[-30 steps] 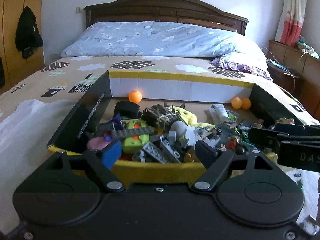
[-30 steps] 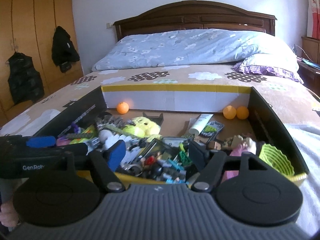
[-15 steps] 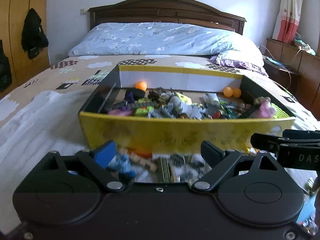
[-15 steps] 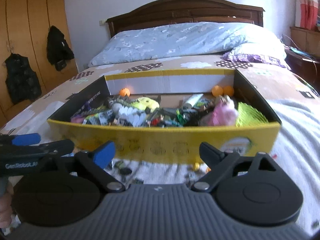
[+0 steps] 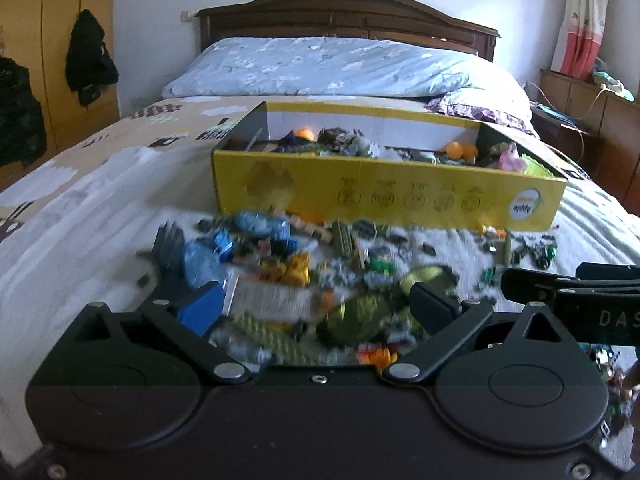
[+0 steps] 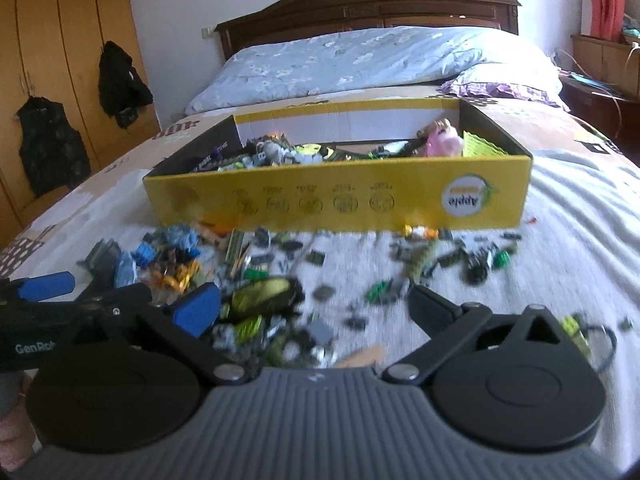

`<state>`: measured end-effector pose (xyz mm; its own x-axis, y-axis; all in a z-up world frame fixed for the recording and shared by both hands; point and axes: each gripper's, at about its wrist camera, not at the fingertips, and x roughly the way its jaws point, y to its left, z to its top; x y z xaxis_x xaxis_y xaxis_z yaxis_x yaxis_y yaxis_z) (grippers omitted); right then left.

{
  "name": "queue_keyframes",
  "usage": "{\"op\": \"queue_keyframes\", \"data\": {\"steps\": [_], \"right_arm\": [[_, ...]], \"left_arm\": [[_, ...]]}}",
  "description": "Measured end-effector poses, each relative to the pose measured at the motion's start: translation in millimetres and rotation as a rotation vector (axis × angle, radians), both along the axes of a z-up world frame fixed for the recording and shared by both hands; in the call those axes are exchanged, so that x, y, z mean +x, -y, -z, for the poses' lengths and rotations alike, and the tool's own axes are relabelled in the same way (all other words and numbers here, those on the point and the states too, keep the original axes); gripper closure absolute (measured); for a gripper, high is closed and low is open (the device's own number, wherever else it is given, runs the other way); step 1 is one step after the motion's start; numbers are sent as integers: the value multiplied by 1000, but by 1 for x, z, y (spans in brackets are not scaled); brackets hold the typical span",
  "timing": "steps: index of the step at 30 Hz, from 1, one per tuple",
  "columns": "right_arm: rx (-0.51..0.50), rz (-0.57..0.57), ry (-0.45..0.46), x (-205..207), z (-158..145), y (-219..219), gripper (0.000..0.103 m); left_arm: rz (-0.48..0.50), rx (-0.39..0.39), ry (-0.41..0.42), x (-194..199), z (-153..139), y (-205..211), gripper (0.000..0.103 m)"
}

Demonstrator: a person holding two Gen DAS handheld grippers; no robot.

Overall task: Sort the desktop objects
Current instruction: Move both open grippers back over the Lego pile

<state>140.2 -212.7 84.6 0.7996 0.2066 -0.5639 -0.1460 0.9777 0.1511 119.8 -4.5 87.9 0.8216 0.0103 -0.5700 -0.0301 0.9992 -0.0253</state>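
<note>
A yellow cardboard box (image 5: pixel 392 196) (image 6: pixel 340 200) full of small toys and bricks stands on the bed. In front of it lies a blurred scatter of loose toy pieces (image 5: pixel 304 272) (image 6: pixel 280 280) on the white sheet. My left gripper (image 5: pixel 316 308) is open and empty above the near pieces. My right gripper (image 6: pixel 316 308) is open and empty above the scatter, to the right of the left one. The right gripper's fingers (image 5: pixel 568 284) show at the right edge of the left wrist view. The left gripper's fingers (image 6: pixel 48 292) show at the left of the right wrist view.
The bed has a blue floral pillow (image 5: pixel 340 68) and a dark wooden headboard (image 6: pixel 360 4) beyond the box. Wardrobes with hanging dark clothes (image 6: pixel 52 148) stand on the left. A bedside cabinet (image 5: pixel 592 112) is on the right. Orange balls (image 5: pixel 460 150) lie inside the box.
Both grippers have pulled back and away from the box. The box now stands farther off, and the loose pieces on the sheet in front of it have come into view.
</note>
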Motion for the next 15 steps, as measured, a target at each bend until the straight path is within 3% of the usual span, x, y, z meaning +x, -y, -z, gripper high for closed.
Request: {"op": "queue_keyframes", "data": {"steps": [15], "right_arm": [[-16,91,-26,-62,18,9,0]], "left_arm": [[24,37,-34,-44,16,13,1]]}}
